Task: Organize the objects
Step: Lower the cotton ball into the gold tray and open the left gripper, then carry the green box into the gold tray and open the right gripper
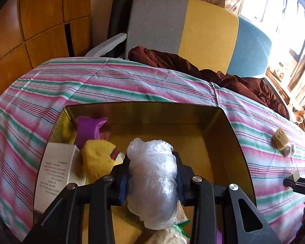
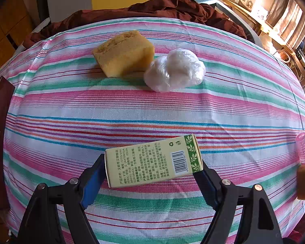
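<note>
Plastic bag (image 1: pixel 152 181), clear and crinkly, sits squeezed between the two fingers of the left gripper (image 1: pixel 152 180). The bag is scrunched into a long lump, and its long side runs away from the camera, out past the fingertips. It hangs over a shiny gold tin (image 1: pixel 229 142) with straight walls.

Inside the tin, on the left, lies a white box (image 1: pixel 55 172) with small print. Next to it is a soft yellow sponge (image 1: pixel 97 158), and a purple pouch (image 1: pixel 89 130) sits in the far left corner. More yellow and pale things lie under the bag, but they are too hidden to name.

The right gripper (image 2: pixel 153 166) holds a small green box (image 2: pixel 152 160) tight by its two short ends. The box is cardboard, with writing, a bar code and a leafy green band at its right end. Its long side goes across, left to right, tipped up a little on the right. It is above a striped cloth (image 2: pixel 152 111) of pink, green and white.

Farther off on the cloth lies a yellow sponge block (image 2: pixel 125 52) with a rough top. A white ball of plastic wrap (image 2: pixel 174 70) touches it on the right. A pink curler (image 2: pixel 303 148) stands at the right edge. A brown blanket (image 2: pixel 162 6) is bunched up behind the cloth.
</note>
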The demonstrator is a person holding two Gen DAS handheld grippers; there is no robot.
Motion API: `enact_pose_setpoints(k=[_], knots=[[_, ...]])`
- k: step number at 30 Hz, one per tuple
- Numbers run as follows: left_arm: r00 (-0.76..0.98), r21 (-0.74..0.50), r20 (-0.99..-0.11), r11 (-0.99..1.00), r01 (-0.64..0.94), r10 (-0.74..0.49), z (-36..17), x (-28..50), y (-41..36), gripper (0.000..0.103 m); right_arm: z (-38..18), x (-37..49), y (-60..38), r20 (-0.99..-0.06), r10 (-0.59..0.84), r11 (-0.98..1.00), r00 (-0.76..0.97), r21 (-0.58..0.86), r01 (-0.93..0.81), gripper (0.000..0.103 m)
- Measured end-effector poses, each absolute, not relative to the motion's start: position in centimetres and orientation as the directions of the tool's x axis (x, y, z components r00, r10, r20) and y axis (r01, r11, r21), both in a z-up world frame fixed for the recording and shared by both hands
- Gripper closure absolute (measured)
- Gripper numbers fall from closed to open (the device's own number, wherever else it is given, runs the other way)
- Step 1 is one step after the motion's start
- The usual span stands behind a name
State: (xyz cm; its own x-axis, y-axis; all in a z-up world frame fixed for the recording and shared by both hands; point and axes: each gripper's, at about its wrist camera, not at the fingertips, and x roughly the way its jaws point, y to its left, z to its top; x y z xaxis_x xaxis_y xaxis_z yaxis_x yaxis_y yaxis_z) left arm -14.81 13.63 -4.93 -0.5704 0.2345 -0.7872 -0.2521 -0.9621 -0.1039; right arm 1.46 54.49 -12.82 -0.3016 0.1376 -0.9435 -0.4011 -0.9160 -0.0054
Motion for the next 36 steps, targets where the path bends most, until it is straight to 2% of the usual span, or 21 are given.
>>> enact_pose_setpoints(k=[4,7,8,16,23,26,36], knots=[[-0.56,-0.109,-0.794,-0.961,-0.254,0.237,-5.6,-17.0,14.1,0.064,-13.0,1.4,54.3,-0.943,0.139,-0.916,-0.302,-0.007,-0.401,0.02],[-0.551,-0.112,-0.806,-0.969,-0.22,0.218,-6.0,-18.3,13.9,0.053,-13.0,1.4,54.3,-0.943,0.14,-0.917,-0.302,-0.009,-0.399,0.02],[-0.553,-0.112,-0.806,-0.971,-0.211,0.213,-6.1,-18.4,13.8,0.047,-12.9,1.3,54.4,-0.943,0.14,-0.917,-0.302,-0.009,-0.399,0.019],[-0.608,-0.059,-0.772,-0.973,-0.221,0.185,-4.7,-15.6,13.4,0.03,-13.0,1.0,54.2,-0.942,0.149,-0.918,-0.3,-0.019,-0.397,0.019],[-0.68,-0.046,-0.707,-0.971,-0.233,0.197,-2.3,-10.9,12.7,0.026,-12.8,1.2,54.1,-0.94,0.158,-0.918,-0.301,-0.028,-0.395,0.019],[-0.693,-0.064,-0.691,-0.972,-0.225,0.206,-1.6,-9.3,12.0,0.025,-12.5,1.2,53.7,-0.936,0.166,-0.928,-0.311,-0.042,-0.37,0.027],[-0.715,-0.024,-0.672,-0.971,-0.239,0.192,-0.9,-5.5,10.6,0.024,-12.1,1.2,53.8,-0.936,0.164,-0.926,-0.313,-0.037,-0.376,0.027]])
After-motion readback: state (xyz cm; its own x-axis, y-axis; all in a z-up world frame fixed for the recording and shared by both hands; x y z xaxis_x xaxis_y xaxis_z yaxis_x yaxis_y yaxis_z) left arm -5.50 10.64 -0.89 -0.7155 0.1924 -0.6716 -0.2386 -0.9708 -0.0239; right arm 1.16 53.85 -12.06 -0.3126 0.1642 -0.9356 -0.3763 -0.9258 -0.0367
